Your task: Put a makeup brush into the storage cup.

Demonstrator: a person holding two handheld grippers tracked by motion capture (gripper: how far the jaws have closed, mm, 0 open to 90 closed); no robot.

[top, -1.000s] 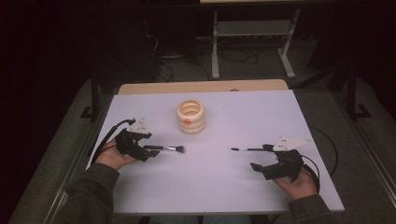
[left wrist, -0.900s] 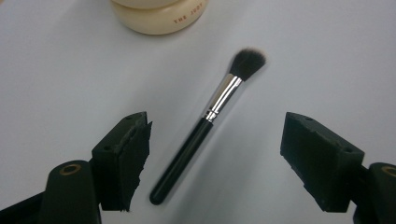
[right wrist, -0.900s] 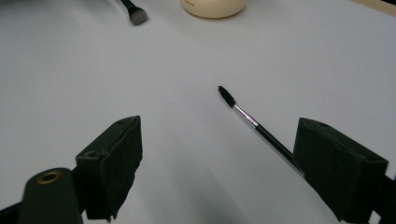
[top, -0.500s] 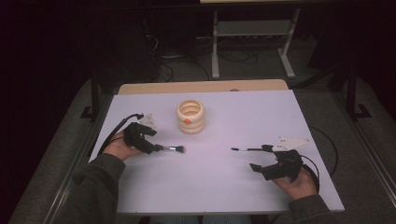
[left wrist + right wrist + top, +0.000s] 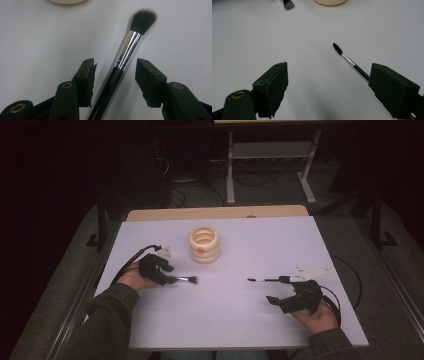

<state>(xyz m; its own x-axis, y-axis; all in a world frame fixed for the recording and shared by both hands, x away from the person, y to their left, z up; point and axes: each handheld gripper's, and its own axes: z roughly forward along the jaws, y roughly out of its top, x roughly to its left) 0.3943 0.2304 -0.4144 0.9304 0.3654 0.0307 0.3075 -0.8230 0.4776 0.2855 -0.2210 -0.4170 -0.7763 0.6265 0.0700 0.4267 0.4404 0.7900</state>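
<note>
A black-handled makeup brush (image 5: 187,280) with a silver ferrule lies on the white table (image 5: 240,325), left of centre. In the left gripper view the brush (image 5: 128,47) lies between the jaws of my left gripper (image 5: 115,62), handle toward me. The jaws have just been closing, but there is still a gap between each pad and the handle. My left gripper (image 5: 169,279) sits low over the handle end. A thin spoolie wand (image 5: 265,280) lies to the right. My right gripper (image 5: 329,66) stands wide open, and the wand (image 5: 347,58) runs behind its right jaw.
A cream ringed holder (image 5: 204,245) with an orange dot stands at the back centre of the table. A wooden strip (image 5: 215,213) edges the far side. Cables trail from both grippers. Dark floor and a metal stand (image 5: 270,165) lie beyond.
My left hand has dropped and moved forward over the brush handle, and its jaws have narrowed around it. The right hand and the wand have kept still.
</note>
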